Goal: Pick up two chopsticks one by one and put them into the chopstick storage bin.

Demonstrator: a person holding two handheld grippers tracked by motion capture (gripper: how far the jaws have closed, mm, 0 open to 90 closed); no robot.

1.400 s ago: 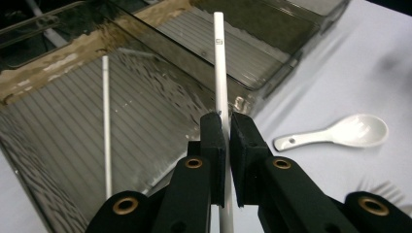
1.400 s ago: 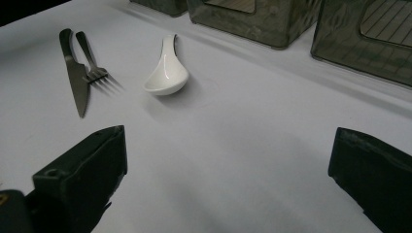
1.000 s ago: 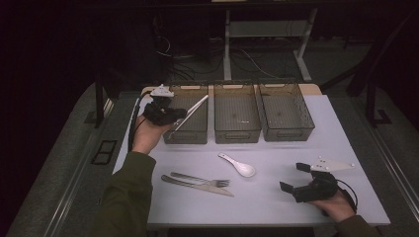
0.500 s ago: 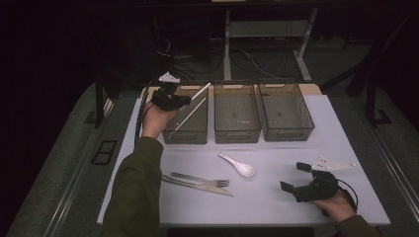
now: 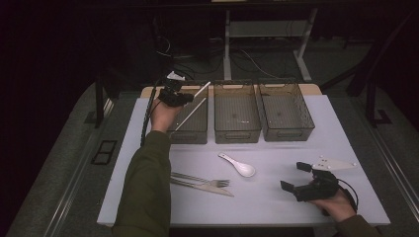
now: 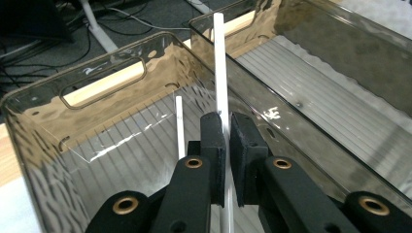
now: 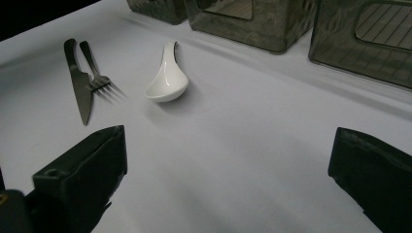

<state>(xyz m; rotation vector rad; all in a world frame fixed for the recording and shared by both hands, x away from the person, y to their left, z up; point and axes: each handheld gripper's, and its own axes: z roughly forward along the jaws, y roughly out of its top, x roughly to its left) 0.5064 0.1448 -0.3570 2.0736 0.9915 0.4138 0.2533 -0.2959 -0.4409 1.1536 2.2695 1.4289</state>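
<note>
My left gripper (image 5: 176,95) hovers over the left bin (image 5: 193,129), shut on a white chopstick (image 5: 201,89) that points up and to the right. In the left gripper view the jaws (image 6: 226,122) clamp this chopstick (image 6: 219,58) above the bin's ribbed floor. A second white chopstick (image 5: 190,114) leans inside the same bin (image 6: 104,92), also seen as a thin stick (image 6: 180,127) left of the jaws. My right gripper (image 5: 295,177) rests open near the table's front right. Its jaws (image 7: 228,179) stand wide apart with bare table between them.
A white spoon (image 5: 239,166) (image 7: 167,80), a fork (image 5: 202,180) (image 7: 94,72) and a knife (image 5: 200,186) (image 7: 80,85) lie on the white table (image 5: 267,202). The middle bin (image 5: 236,133) and the right bin (image 5: 286,132) stand beside the left one.
My left gripper has moved away from the person and to the right with the chopstick, from the bin's left side to above it. The right gripper has stayed put.
</note>
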